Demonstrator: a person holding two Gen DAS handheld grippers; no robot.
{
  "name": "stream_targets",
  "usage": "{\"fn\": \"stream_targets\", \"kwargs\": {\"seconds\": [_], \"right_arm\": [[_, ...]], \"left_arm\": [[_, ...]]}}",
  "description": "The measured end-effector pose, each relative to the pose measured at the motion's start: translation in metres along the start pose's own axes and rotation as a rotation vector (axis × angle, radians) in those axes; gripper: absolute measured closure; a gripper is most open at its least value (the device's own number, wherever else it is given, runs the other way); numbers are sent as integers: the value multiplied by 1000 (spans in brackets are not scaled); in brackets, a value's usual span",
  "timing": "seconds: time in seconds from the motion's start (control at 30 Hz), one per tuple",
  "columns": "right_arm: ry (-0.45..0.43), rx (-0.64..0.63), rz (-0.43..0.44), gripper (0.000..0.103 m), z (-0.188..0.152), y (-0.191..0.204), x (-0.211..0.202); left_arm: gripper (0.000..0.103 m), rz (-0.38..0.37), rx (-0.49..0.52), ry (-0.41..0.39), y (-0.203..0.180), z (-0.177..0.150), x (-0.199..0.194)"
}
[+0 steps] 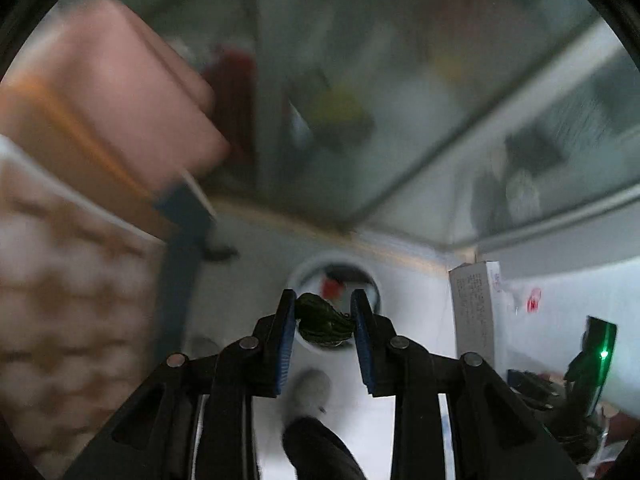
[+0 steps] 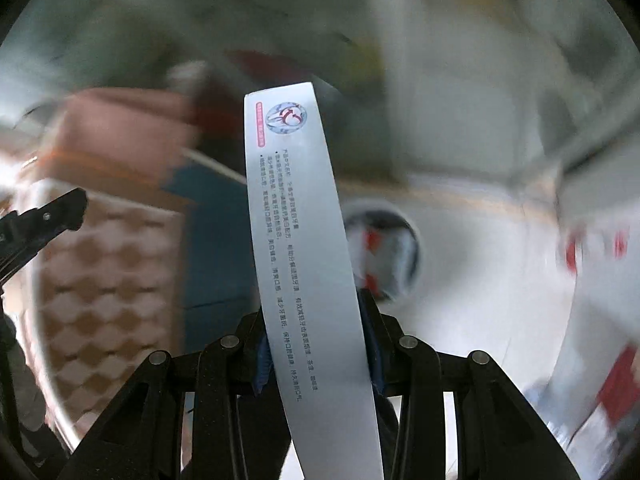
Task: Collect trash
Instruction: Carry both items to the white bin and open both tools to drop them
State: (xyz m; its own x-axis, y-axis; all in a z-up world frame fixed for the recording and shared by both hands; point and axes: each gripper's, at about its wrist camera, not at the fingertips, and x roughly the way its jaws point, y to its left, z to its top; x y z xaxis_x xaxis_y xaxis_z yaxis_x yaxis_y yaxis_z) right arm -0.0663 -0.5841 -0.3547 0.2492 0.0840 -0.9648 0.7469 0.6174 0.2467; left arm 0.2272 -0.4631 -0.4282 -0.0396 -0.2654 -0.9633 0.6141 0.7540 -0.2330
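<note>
My left gripper (image 1: 324, 312) pinches one dark green crumpled wrapper (image 1: 323, 318); my right gripper (image 2: 316, 320) clamps one long white printed box (image 2: 308, 248). Just beyond both sits one round white bin (image 1: 374, 280), already holding scraps. I judge I am carrying the two pieces to it; next I must centre each over the opening, then release.

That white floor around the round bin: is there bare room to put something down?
Yes: the white floor is bare between the blue post and the round bin, and between bin and white carton. Crowded at far right, where dark clutter lies.
</note>
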Motion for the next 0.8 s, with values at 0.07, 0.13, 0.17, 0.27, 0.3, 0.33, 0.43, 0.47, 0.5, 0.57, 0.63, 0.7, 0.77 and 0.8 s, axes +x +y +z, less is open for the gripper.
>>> {"fn": "stream_targets", "kwargs": {"seconds": [0.07,0.13,0.17,0.27,0.3,0.33,0.43,0.47,0.5,0.57,0.63,0.7,0.77,0.8], "right_arm": [[51,91,7,63,-9,-48,48],[99,160,25,63,-18,-87,100],[118,183,29,63,-21,-100,124],[178,254,72,63,-27,-129,203],[196,269,87,63,-27,-138,225],[206,282,97,63,-27,-144,242],[254,288,106,63,-24,-154,294],[268,286,110,63,-23,-157,309],[280,283,110,62,-21,-158,317],[310,274,94,59,-18,-154,334],[308,259,77,27,-10,-145,335],[288,239,50,12,-7,-139,328],[265,217,10,10,-5,-138,314],[254,210,-20,0,-5,-138,305]], "left_arm": [[79,-3,8,82,-12,-4,64],[79,17,24,149,-19,-7,125],[79,16,35,174,-21,-8,150],[78,36,80,249,-26,-8,225],[77,38,91,284,-27,-8,252],[77,36,97,303,-30,-10,266],[73,52,124,351,-40,-20,300],[69,64,135,354,-38,-21,307],[52,80,149,355,-39,-22,312],[14,107,157,339,-40,-24,314],[6,122,150,325,-37,-25,312],[6,157,151,311,-34,-27,308],[6,200,164,282,-31,-32,300],[6,222,171,260,-32,-34,291]]}}
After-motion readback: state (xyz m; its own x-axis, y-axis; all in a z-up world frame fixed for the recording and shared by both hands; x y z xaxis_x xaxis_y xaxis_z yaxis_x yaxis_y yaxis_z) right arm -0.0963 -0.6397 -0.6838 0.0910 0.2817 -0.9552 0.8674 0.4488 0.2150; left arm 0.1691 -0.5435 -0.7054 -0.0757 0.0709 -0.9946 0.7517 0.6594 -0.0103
